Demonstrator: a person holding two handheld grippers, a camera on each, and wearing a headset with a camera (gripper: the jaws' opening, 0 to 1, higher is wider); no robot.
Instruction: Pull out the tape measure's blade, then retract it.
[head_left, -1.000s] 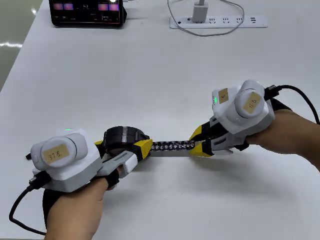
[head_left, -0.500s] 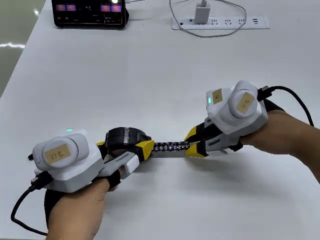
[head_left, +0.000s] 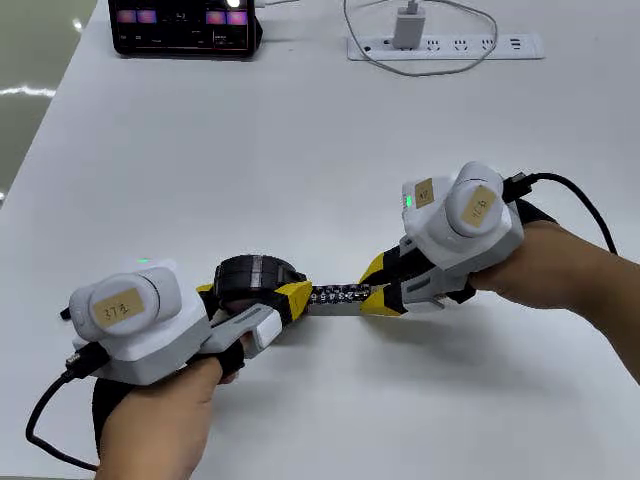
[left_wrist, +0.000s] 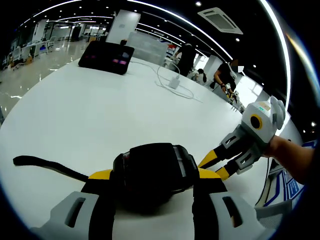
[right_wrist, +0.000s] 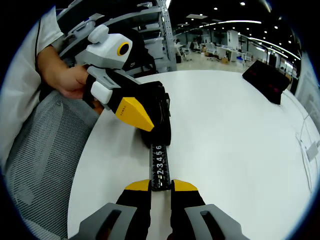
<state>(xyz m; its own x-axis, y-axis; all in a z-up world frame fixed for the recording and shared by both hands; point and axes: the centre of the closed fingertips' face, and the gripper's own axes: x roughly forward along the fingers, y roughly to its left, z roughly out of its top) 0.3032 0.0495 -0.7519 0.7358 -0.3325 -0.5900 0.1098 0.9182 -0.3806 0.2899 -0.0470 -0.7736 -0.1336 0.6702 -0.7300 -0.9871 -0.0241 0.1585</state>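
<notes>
A black tape measure case (head_left: 251, 279) lies on the white table, and my left gripper (head_left: 275, 302) is shut around it. In the left gripper view the case (left_wrist: 152, 170) fills the space between the yellow-tipped jaws. A short length of black blade (head_left: 338, 294) with white numbers runs from the case to my right gripper (head_left: 376, 291), which is shut on the blade's end. The right gripper view has the blade (right_wrist: 159, 166) leading from the right gripper (right_wrist: 160, 186) to the case (right_wrist: 159, 112), with the left gripper (right_wrist: 131, 112) beside it.
A black device with a lit screen (head_left: 185, 22) and a white power strip (head_left: 445, 45) with a plugged cable stand at the table's far edge. A thin black strap (left_wrist: 45, 165) trails from the case. Cables hang from both grippers.
My right gripper has moved left toward the case, and the exposed blade has grown shorter. The left gripper has kept its hold on the case.
</notes>
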